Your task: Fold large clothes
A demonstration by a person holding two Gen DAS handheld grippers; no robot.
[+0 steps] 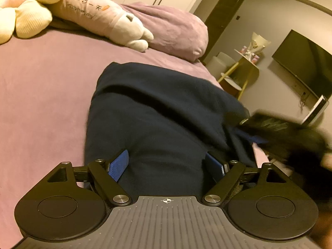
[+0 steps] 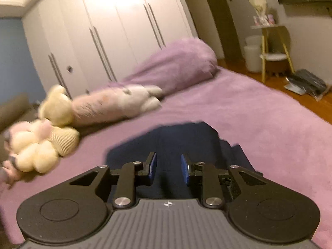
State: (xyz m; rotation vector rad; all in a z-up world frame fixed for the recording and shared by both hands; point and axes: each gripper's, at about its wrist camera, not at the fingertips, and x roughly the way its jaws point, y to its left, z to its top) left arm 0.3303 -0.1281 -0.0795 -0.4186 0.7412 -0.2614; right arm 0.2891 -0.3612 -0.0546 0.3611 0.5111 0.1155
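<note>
Left gripper (image 1: 166,166) over navy garment (image 1: 157,112), fingers (image 1: 118,165) spread wide, cloth between them, not pinched. Right gripper (image 2: 168,167) above same navy garment (image 2: 186,139), fingers (image 2: 152,165) narrowly apart, nothing clamped. Garment lies bunched on purple bed (image 1: 41,87). Beyond: plush toys (image 1: 116,20) near purple pillow (image 1: 176,33). Far: white wardrobe (image 2: 116,31).

The left gripper (image 1: 167,166) has its jaws spread wide over a navy garment (image 1: 157,112) on the purple bed (image 1: 41,83). The blurred right gripper (image 1: 269,128) meets the garment's far edge.
</note>
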